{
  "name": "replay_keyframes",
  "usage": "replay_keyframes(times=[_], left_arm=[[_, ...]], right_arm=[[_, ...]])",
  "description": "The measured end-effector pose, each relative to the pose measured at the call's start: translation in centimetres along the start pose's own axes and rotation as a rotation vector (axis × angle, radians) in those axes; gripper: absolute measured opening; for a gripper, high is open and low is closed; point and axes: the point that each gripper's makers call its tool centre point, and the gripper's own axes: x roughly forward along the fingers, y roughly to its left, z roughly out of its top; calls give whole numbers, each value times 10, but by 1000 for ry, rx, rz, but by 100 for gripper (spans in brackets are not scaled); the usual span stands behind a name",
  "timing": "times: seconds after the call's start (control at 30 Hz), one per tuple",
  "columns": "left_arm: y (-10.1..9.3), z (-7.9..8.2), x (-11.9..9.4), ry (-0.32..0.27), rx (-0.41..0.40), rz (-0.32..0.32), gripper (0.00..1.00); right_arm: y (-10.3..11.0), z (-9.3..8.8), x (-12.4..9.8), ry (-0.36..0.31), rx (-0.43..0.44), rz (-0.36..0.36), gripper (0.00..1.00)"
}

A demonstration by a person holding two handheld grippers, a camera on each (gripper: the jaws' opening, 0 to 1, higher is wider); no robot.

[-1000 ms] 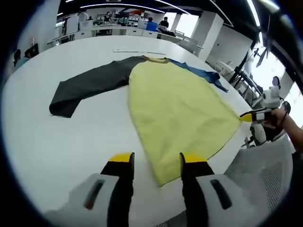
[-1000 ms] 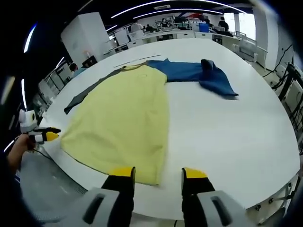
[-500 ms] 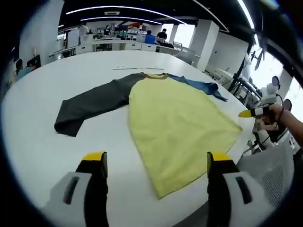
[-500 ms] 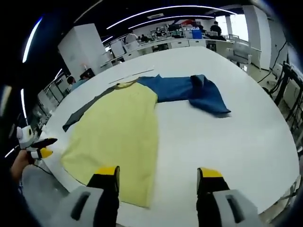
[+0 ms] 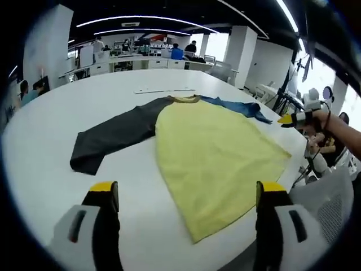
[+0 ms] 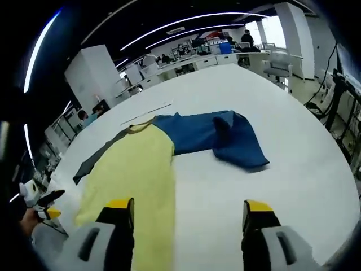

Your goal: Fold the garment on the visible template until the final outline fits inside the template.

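Observation:
A long-sleeved garment lies flat on the white table (image 5: pixel 45 147): yellow body (image 5: pixel 211 149), dark grey sleeve (image 5: pixel 115 135) stretched left, blue sleeve (image 5: pixel 237 105) at the far right. My left gripper (image 5: pixel 187 189) hovers open and empty over the near hem. A hand holds my right gripper (image 5: pixel 290 119) off the table's right edge. In the right gripper view the yellow body (image 6: pixel 135 175) runs leftward and the blue sleeve (image 6: pixel 217 135) lies folded over itself. My right gripper (image 6: pixel 188 206) is open and holds nothing. The left gripper (image 6: pixel 45 204) appears at far left.
A thin pale strip (image 5: pixel 163 90) lies on the table beyond the collar, also visible as the strip (image 6: pixel 145 113). Office desks and people line the far side (image 5: pixel 146 53). Chairs and stands (image 5: pixel 271 90) crowd the table's right side. Bare table (image 6: pixel 293 169) spreads right of the blue sleeve.
Both grippers' jaws have spread from narrow to wide. Both cameras have risen and tipped away from the hem, so the garment sits farther from the jaws. The garment itself lies as before.

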Motion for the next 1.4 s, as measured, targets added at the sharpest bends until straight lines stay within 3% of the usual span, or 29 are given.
replay_keyframes(times=[0.73,1.03,1.17,1.4], left_arm=[[7,5,1,-15,-3,31,96],[10,8,0,-31,4,37,89],[13,7,0,-26,-2,44,88],[17,5,-1,-13,0,55,87]], right_arm=[[-49,24,35,-25,113,-168,52],[-65,29,41,-53,186,-260,35],[-73,30,41,-57,211,-308,20],[-78,37,45,-92,249,-325,13]])
